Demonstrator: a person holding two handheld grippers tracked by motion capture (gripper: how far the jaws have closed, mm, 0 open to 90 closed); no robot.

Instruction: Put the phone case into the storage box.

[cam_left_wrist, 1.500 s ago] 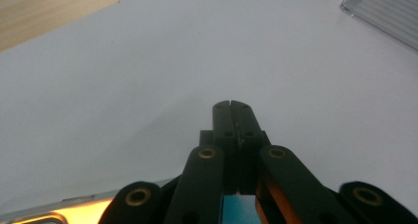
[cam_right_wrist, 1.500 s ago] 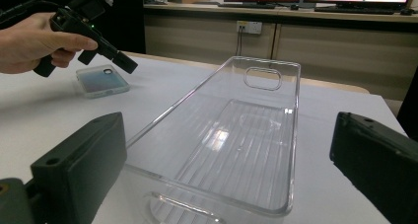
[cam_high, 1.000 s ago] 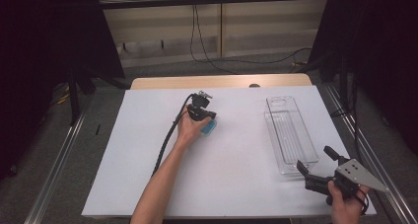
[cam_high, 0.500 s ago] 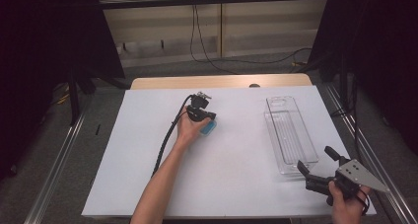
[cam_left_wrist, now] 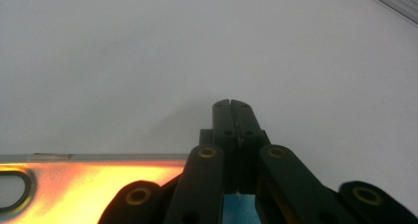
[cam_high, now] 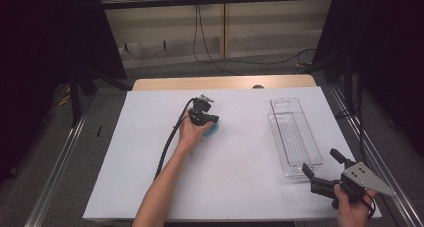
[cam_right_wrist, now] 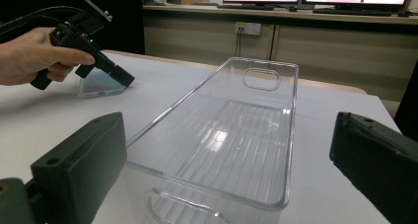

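Note:
My left gripper (cam_high: pixel 214 120) sits near the middle of the white table (cam_high: pixel 125 187), held in a hand and tilted down. Its jaws are pressed together with nothing between them (cam_left_wrist: pixel 230 105), and the tips are down by the tabletop. A small blue translucent block (cam_high: pixel 212 131) lies right beside the jaws (cam_right_wrist: pixel 101 86), and a blue sliver of it shows under them (cam_left_wrist: pixel 239 209). My right gripper (cam_high: pixel 320 161) is at the table's front right, open wide. Its jaws stand either side of the near end of a clear plastic bin (cam_right_wrist: pixel 246 135), apart from it.
The clear bin (cam_high: pixel 295 137) is long, empty and lies lengthwise on the right of the table. A black cable (cam_high: pixel 167 147) trails from the left gripper along the forearm. An orange-lit shiny surface (cam_left_wrist: pixel 88 184) sits low in the left gripper view. Metal rails (cam_high: pixel 60 162) flank the table.

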